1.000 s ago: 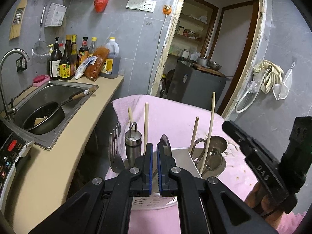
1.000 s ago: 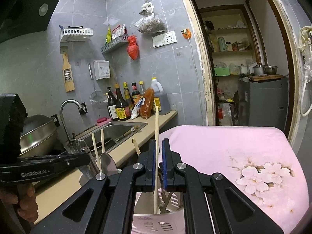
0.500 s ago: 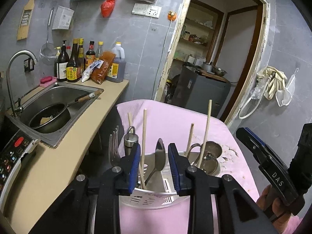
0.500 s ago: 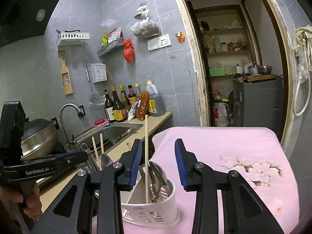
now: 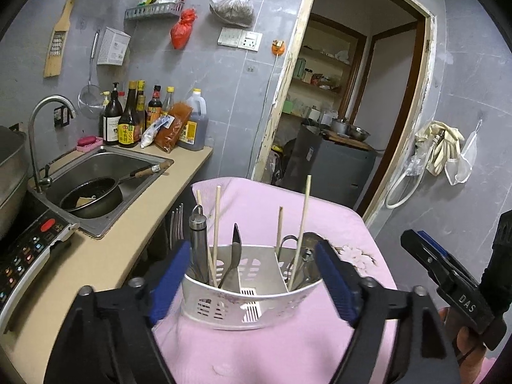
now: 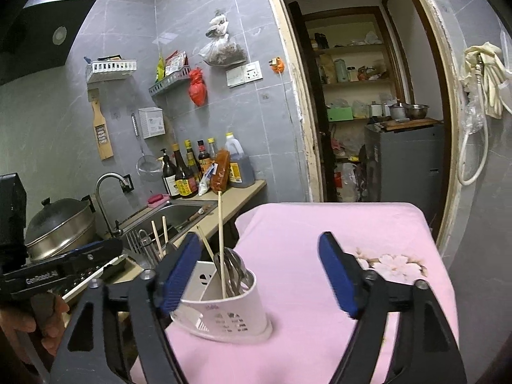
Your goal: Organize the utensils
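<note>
With jaws just opened wide and nothing between them, left gripper (image 5: 252, 283) hangs near side of white utensil caddy (image 5: 249, 300), pads clear of its walls. Right gripper (image 6: 259, 272) same: spread apart, empty, caddy (image 6: 224, 313) just left of centre behind its left pad. Caddy upright on pink-cloth table (image 5: 288, 345). Left compartment: chopsticks (image 5: 216, 224), metal cylinder with ring top (image 5: 198, 243), spoon (image 5: 235, 252). Right compartment: tall chopstick (image 5: 300, 233), short one, spoons (image 5: 307, 249). Forks (image 5: 177, 224) stick up at far left, compartment unclear. Sink (image 5: 105, 172) with pan (image 5: 92, 196) far left.
</note>
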Available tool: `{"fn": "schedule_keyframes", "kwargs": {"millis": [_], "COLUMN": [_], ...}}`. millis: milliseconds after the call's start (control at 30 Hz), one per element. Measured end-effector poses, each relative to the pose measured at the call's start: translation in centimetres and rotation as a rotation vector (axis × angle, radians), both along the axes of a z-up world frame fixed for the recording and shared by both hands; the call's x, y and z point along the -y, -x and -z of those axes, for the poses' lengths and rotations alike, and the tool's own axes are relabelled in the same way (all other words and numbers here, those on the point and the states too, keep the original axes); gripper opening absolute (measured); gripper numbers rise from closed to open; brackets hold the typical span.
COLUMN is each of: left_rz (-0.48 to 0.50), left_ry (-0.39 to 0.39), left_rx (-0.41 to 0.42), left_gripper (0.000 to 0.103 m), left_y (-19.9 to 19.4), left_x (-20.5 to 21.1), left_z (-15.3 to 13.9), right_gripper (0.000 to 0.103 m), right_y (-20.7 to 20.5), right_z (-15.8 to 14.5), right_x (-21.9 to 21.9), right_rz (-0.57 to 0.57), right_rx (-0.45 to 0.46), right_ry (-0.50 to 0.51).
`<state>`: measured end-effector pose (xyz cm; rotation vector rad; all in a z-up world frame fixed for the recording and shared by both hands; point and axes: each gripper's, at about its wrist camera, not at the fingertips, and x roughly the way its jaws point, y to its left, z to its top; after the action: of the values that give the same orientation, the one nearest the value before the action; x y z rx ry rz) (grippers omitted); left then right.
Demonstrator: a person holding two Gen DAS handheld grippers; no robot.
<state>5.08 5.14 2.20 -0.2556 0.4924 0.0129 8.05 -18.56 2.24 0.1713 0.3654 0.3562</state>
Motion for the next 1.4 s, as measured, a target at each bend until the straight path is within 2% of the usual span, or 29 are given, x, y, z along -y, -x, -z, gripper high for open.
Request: {"fn": "schedule_keyframes", "kwargs": {"millis": [100, 200, 267, 533, 733, 1067, 1300, 1400], "left_rz": [-0.015, -0.033, -0.036, -0.003, 0.017, 0.024, 0.043, 0.052], "left_ry": [-0.004, -0.01, -0.011, -0.081, -0.075, -0.072, -0.069, -0.093], "left_rx": [0.013, 0.019, 0.009, 0.005, -0.035, -0.023, -0.003, 0.002], "left_gripper": [0.097, 0.103, 0.103, 0.103, 0.103, 0.103, 0.103, 0.103], "left_y": [1.0, 1.8, 2.3, 5.3, 7.5, 9.7, 9.9, 9.9], "left_x": [0.5, 0.8, 1.0, 2.8, 3.6, 3.4, 2.4, 2.2], "left_z": [-0.3, -0.3, -0.2, 0.2, 0.7, 1.6, 1.7, 1.9], "right_gripper": [0.086, 0.096, 0.101, 0.102, 0.102, 0.102, 0.102, 0.102], "right_y": [0.8, 1.6, 2.3, 5.1, 7.9, 11.3, 12.9, 13.7], "right_z": [-0.2, -0.2, -0.1, 0.2, 0.1, 0.8, 0.8, 0.6], "right_x": [0.7, 1.3, 1.8, 3.1, 3.5, 4.1, 3.1, 2.7], "right_rz": [0.005, 0.01, 0.011, 0.028, 0.041, 0.126, 0.151, 0.168], "right_rx": [-0.007, -0.019, -0.023, -0.052, -0.068, -0.093, -0.063, -0.06], "right_ry": [0.003, -0.002, -0.006, -0.004, 0.013, 0.02, 0.046, 0.066]}}
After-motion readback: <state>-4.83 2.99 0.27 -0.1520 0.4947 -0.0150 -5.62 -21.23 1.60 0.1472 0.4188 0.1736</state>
